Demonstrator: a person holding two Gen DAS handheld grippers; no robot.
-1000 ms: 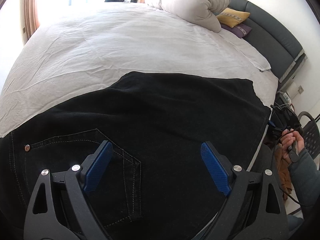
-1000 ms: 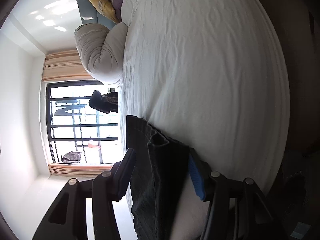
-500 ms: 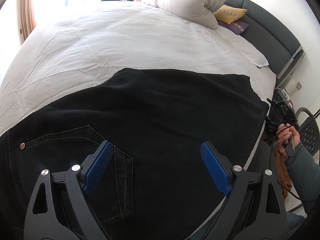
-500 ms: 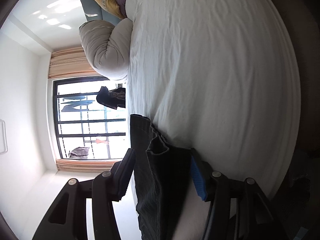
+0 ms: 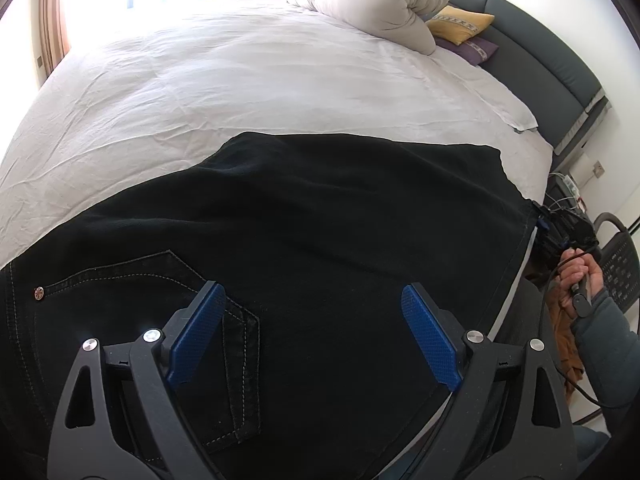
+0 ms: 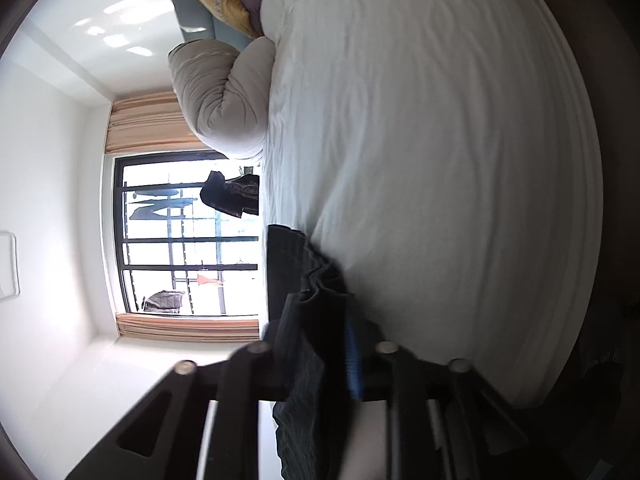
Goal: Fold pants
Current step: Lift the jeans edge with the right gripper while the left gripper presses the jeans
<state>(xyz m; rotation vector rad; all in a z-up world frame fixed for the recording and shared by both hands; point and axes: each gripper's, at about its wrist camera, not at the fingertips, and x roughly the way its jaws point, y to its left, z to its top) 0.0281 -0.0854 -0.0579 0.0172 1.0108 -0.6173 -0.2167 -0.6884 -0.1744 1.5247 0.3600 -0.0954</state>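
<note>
Gripping now: our right gripper [image 6: 320,344] has just been closing, and its jaws pinch a bunched edge of the black denim pants [image 5: 320,260]; dark cloth fills the gap between its pads in the right wrist view.
Left gripper: our left gripper [image 5: 312,336] stands wide open above the seat of the pants, near the stitched back pocket [image 5: 224,320]; it holds nothing, and we cannot tell whether its fingertips touch the cloth.
Where the pants are: they lie spread flat across the near side of the bed with the white wrinkled sheet [image 5: 260,80], their right-hand edge at the bed's rim.
Risk, thin bite: we seem to hold only a gathered fold near the hem, so a quick pull could slip the denim out of the pads.
Risk, layers: the bunch may hold one layer and not both, in which case the fold would come out crooked.
Risk, drag: with nothing pinning the pocket end, we judge a lift on the right could slide the whole garment across the sheet, or off the rim, instead of folding it.
Risk, cable: the person's hand [image 5: 580,280] holds a handle and a cable just beside the bed edge; that could snag the cloth.
</note>
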